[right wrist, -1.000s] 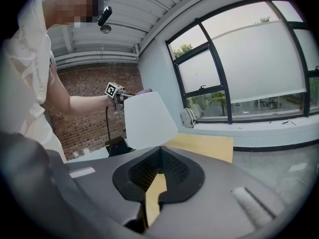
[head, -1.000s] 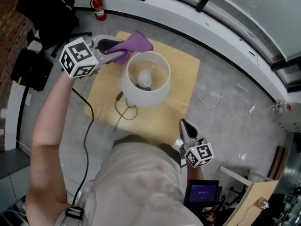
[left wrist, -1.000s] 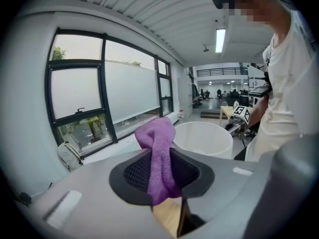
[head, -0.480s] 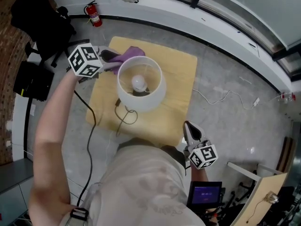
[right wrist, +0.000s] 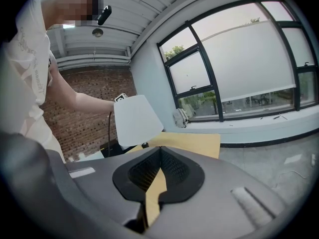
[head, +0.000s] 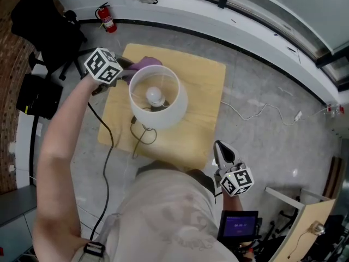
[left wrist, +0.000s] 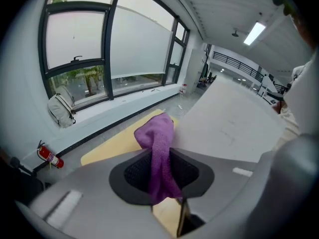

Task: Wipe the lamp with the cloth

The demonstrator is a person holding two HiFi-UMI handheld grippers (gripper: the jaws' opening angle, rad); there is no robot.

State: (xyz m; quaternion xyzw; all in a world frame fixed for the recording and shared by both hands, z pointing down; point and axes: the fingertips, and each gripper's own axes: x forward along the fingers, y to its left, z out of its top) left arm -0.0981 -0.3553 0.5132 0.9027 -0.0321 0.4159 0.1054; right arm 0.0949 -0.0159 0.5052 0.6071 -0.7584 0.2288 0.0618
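A white lamp [head: 163, 115] with an open-topped shade and a bare bulb [head: 154, 95] stands on a light wooden table [head: 202, 86]. My left gripper [head: 131, 70] is shut on a purple cloth [head: 143, 63] at the shade's far left side. In the left gripper view the cloth [left wrist: 157, 143] hangs pinched between the jaws of the left gripper [left wrist: 162, 158], and its bunched end lies against the shade [left wrist: 234, 128]. My right gripper [head: 220, 149] hovers off the table's near right corner, shut and empty. In the right gripper view the right gripper [right wrist: 158, 156] points towards the lamp [right wrist: 134, 121].
The lamp's dark cable [head: 143, 138] loops over the table's near edge. A fire extinguisher [head: 106, 18] and a black chair [head: 46, 21] stand at the far left. A white cable [head: 262, 113] trails on the floor at the right, and a small screen [head: 237, 222] is near my right side.
My left gripper has moved down and towards me along the shade's far left side with the cloth, which now shows less above the rim. The right gripper has hardly shifted.
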